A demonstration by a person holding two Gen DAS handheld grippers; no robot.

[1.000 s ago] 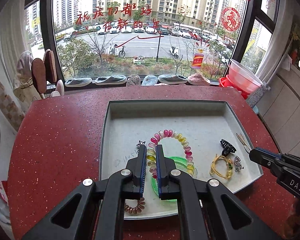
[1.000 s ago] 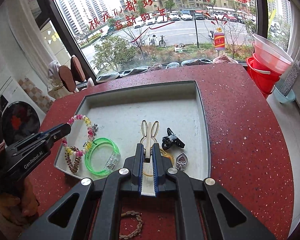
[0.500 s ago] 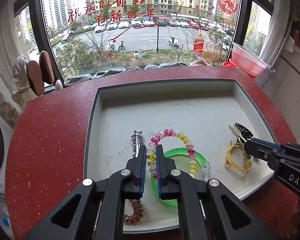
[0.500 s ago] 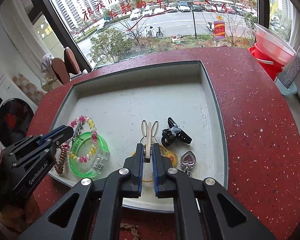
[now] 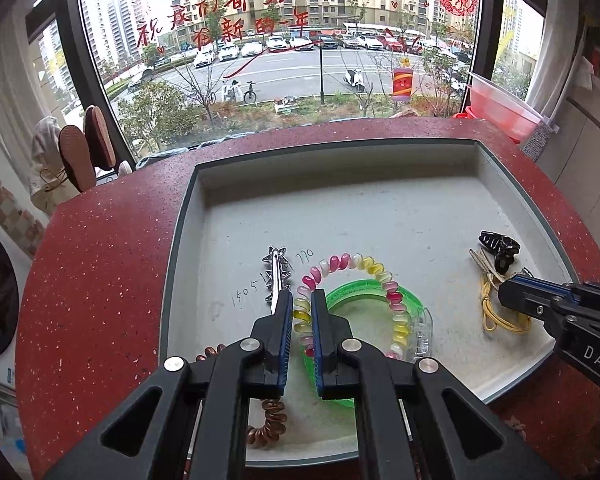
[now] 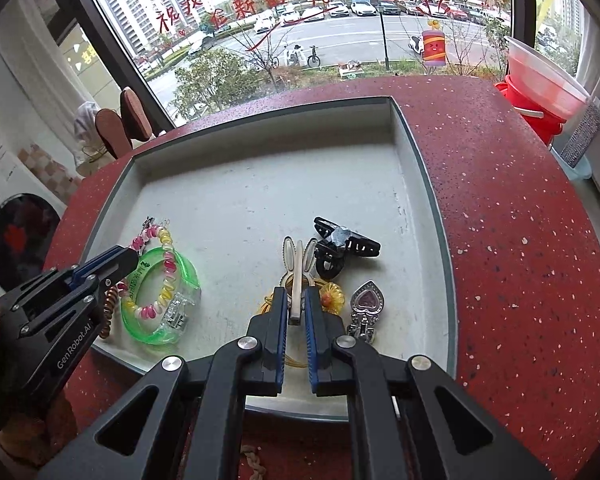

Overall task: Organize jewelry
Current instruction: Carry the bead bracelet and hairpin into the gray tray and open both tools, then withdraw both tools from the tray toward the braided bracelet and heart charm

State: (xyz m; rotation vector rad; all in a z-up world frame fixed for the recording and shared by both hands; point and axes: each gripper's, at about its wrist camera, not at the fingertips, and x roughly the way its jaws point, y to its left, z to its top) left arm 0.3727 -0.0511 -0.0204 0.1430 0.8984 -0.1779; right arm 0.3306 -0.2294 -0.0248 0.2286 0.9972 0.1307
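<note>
Left gripper [image 5: 301,304] clamped on pink-yellow bead bracelet [image 5: 388,292]; right gripper [image 6: 296,300] clamped on bunny-ear hair clip [image 6: 298,264].

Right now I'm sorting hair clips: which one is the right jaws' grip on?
The beige rabbit-ear clip; the black claw clip and heart-shaped clip lie free beside it.

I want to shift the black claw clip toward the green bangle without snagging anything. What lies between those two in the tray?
Right wrist view: between green bangle and black claw clip lies the bunny-ear hair clip, otherwise bare tray floor.
</note>
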